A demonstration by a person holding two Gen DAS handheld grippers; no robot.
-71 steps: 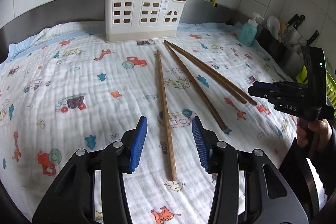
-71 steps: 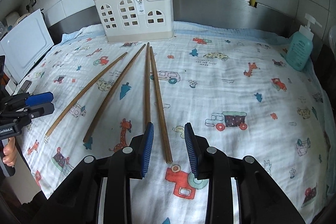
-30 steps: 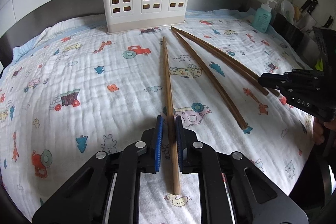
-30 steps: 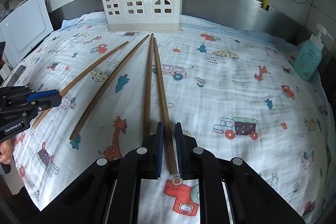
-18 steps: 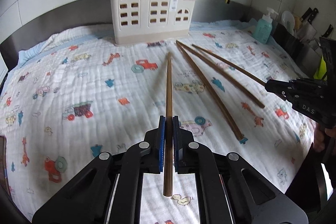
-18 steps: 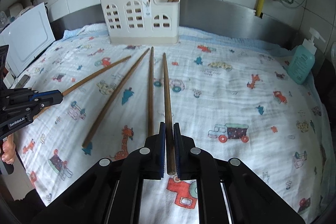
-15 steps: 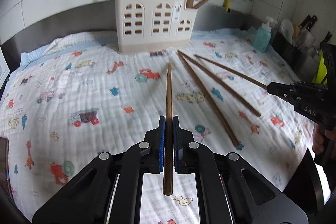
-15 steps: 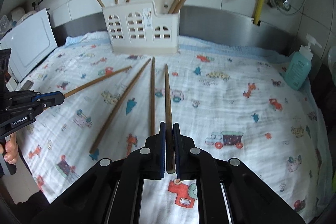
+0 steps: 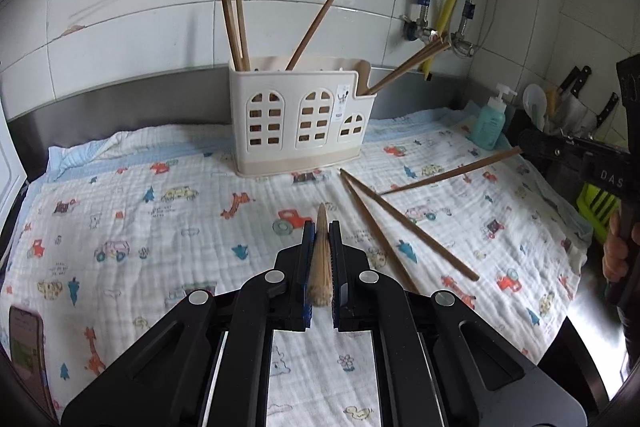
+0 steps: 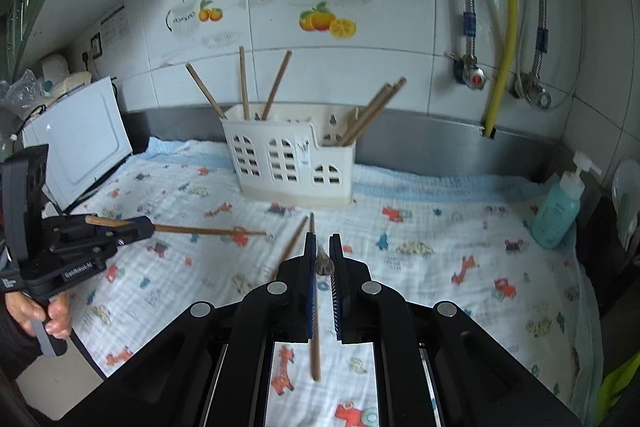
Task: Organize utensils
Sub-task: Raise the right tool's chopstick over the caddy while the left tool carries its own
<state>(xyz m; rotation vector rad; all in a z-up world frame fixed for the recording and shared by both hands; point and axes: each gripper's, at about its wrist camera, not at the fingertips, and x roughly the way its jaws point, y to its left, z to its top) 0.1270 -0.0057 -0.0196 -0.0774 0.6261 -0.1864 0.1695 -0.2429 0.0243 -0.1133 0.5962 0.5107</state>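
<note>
Both grippers closed on chopsticks; lifted them, seemingly clear of cloth.

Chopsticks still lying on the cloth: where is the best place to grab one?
Take the right-hand chopstick near its thick near end, from above, fingers straddling its width. It lies flat on the cloth, and its far tip nearly meets its neighbour, so there is more room at the near end.

Patterned cloth (image 9: 168,227) bears caddy (image 9: 300,131), two chopsticks (image 9: 408,223).
</note>
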